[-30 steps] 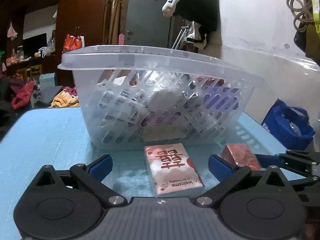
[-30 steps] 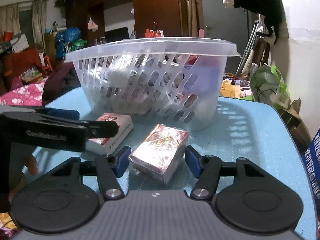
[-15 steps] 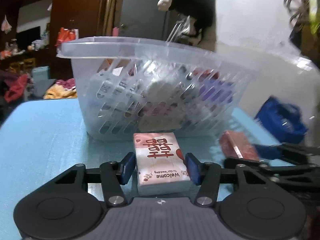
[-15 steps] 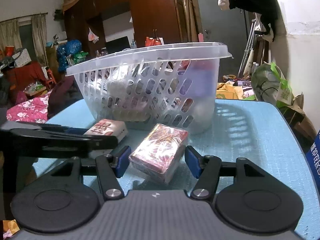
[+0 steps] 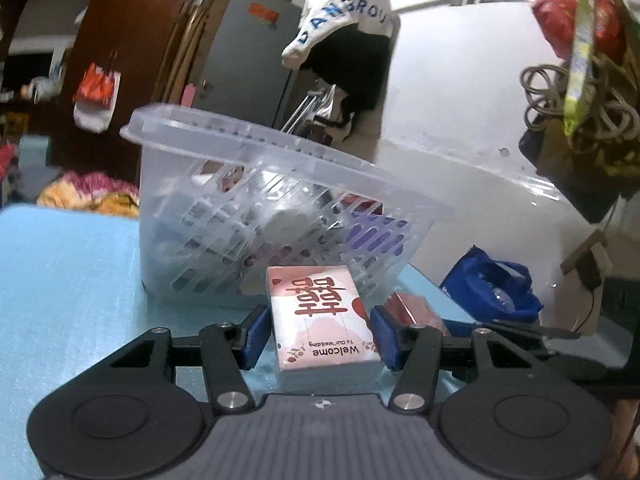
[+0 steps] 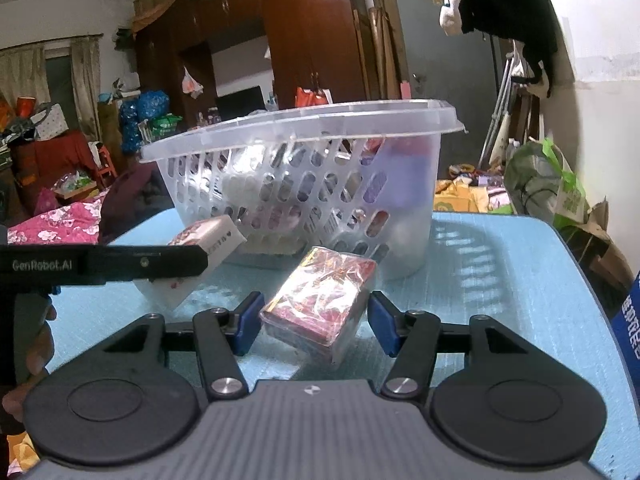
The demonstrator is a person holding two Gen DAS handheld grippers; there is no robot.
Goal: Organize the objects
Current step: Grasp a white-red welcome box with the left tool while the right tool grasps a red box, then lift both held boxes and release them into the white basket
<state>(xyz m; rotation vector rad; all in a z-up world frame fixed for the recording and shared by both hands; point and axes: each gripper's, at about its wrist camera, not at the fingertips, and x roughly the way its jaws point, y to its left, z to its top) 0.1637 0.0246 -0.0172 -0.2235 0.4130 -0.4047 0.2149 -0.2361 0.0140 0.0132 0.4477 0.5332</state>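
My left gripper [image 5: 318,338] is shut on a pink and white "Welcome To Our Wedding" tissue pack [image 5: 320,312] and holds it lifted and tilted in front of the clear slotted basket [image 5: 256,204]. The pack also shows in the right wrist view [image 6: 200,256], raised off the table. My right gripper [image 6: 312,326] has its blue pads on either side of a red foil-wrapped pack [image 6: 320,300]; small gaps show at both pads and the pack rests on the blue table [image 6: 500,280]. The basket [image 6: 304,184] stands just behind and holds several items.
A blue bag [image 5: 492,288] sits beyond the table's right edge. A green bag [image 6: 548,188] and cardboard lie on the floor to the right. A white wall [image 5: 460,120] with hanging clothes stands behind the basket.
My left gripper closed on the wedding tissue pack, then lifted and tilted it up off the table. My right gripper stayed around the red pack.
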